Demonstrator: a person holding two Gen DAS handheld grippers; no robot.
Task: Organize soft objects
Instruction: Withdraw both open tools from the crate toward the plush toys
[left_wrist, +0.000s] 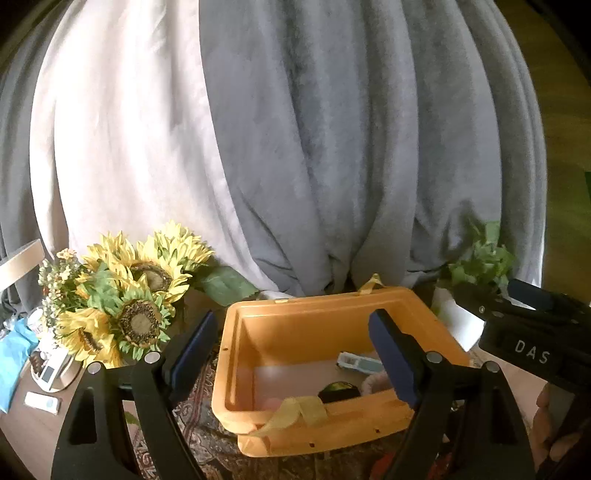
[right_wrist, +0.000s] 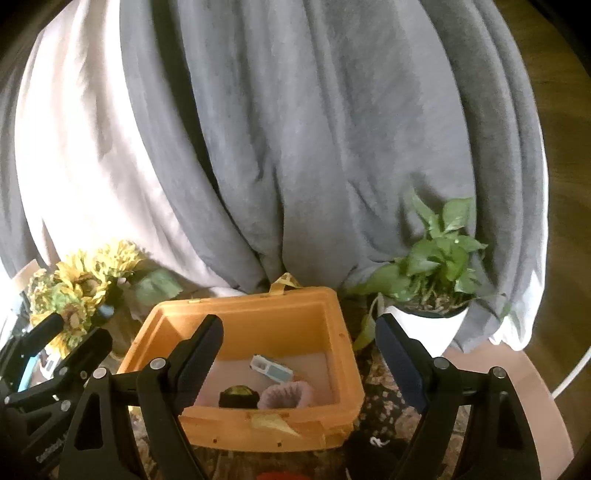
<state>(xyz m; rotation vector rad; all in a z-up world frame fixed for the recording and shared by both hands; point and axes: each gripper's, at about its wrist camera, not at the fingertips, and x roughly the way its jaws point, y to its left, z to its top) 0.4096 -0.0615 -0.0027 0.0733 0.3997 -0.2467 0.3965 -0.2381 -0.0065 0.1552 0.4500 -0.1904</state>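
Observation:
An orange plastic bin (left_wrist: 295, 328) (right_wrist: 332, 325) sits on a patterned cloth in front of both grippers. Inside lie a pink fuzzy soft item (right_wrist: 286, 395) (left_wrist: 375, 382), a dark round item with a yellow-green top (right_wrist: 238, 397) (left_wrist: 338, 391) and a small blue-white pack (right_wrist: 271, 368) (left_wrist: 358, 362). My left gripper (left_wrist: 295, 343) is open and empty, held over the bin's near side. My right gripper (right_wrist: 299, 350) is open and empty, also over the bin. A black soft item (right_wrist: 373, 446) lies by the bin's near right corner.
Artificial sunflowers (left_wrist: 125, 295) (right_wrist: 85, 280) stand left of the bin. A potted green plant in a white pot (right_wrist: 432, 295) (left_wrist: 472, 280) stands right. Grey and white draped fabric (left_wrist: 295, 147) fills the background. Small white devices (left_wrist: 42, 400) lie on the table at left.

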